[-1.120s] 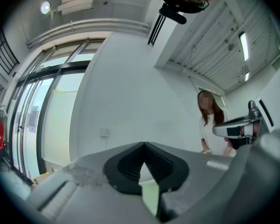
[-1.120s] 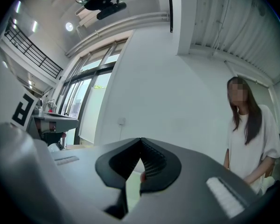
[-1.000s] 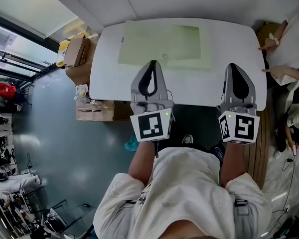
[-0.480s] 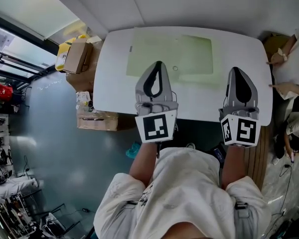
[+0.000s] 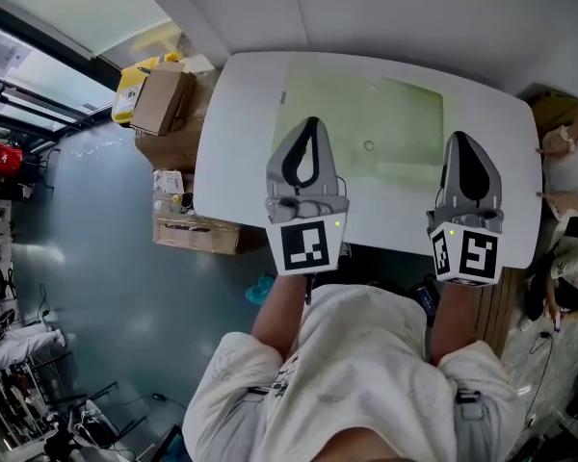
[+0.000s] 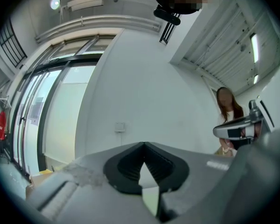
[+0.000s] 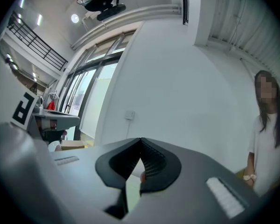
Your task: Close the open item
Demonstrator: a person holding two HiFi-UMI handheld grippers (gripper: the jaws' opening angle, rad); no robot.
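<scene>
Left gripper (image 5: 311, 123) and right gripper (image 5: 462, 138) are held closed, empty, over one table (image 5: 231, 162), one green mat (image 5: 409, 123), perhaps one ring (image 5: 368, 146).

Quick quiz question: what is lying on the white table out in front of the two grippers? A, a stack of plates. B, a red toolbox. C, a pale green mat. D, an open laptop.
C: the head view shows a pale green mat lying flat on the white table, just beyond the left gripper and the right gripper.
</scene>
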